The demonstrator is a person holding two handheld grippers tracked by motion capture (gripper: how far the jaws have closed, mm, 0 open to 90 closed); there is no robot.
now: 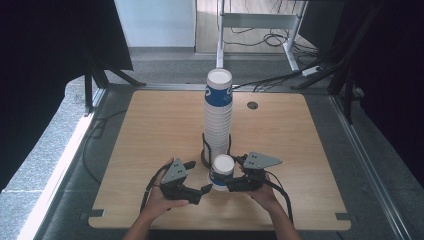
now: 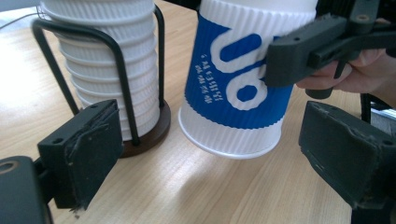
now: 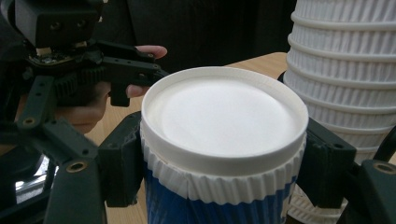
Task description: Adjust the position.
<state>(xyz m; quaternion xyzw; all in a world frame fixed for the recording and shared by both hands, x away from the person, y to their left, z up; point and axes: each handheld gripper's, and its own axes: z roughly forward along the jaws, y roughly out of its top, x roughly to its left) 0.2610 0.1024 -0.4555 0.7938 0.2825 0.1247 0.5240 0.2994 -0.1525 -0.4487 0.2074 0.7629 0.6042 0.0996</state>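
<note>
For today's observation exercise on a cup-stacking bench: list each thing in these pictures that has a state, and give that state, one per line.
Single paper cup: upside down, tilted, rim partly lifted off the table, clamped.
Right gripper: shut on the single paper cup.
Left gripper: open, pads clear of the cup.
Stack of cups: upside down, nested, upright in the wire holder.
Wooden table: bare around the holder.

Overall light: even, fairly bright on the table (image 1: pixel 150 130), dim to black at the high view's left and right edges
Source: probably overhead, judging by the soft shadow under the cup (image 2: pixel 233 88)
Glare: pale sheen on the wood by the cup's base
Focus: gripper views sharp on the cup, nearest jaws slightly soft
High view: grainy, small detail lost
</note>
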